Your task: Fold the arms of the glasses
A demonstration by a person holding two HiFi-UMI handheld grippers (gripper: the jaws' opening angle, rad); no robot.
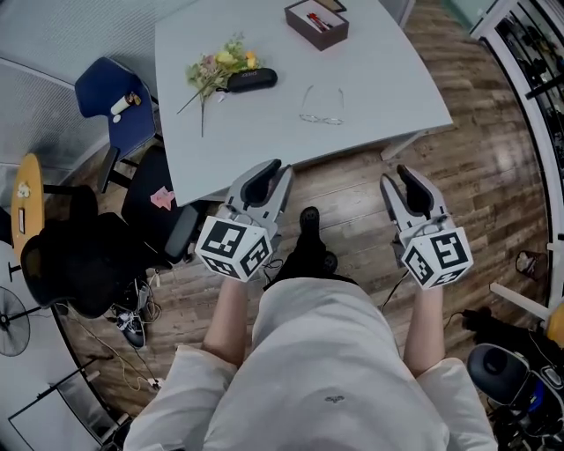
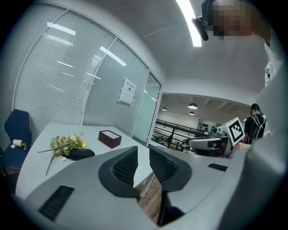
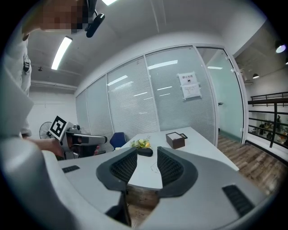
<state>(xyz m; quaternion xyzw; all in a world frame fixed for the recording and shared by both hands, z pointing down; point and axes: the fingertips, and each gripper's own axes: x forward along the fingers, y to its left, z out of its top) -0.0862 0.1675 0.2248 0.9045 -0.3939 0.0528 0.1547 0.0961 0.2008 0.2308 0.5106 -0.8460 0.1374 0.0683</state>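
Clear-framed glasses (image 1: 322, 107) lie with arms unfolded on the white table (image 1: 388, 88), toward its near right part. Both grippers hang short of the table's near edge, over the wooden floor. My left gripper (image 1: 275, 176) is open with nothing between its pads (image 2: 123, 166). My right gripper (image 1: 401, 181) is also open and empty. In the right gripper view the glasses (image 3: 154, 169) show far off through the gap of the right gripper (image 3: 147, 157). In the left gripper view the jaws of the left gripper (image 2: 143, 155) hide the glasses.
A black glasses case (image 1: 251, 79) and a flower sprig (image 1: 220, 66) lie at the table's left, a brown box (image 1: 316, 22) at its far side. A blue chair (image 1: 115, 106) and a black office chair (image 1: 79, 255) stand left of the table.
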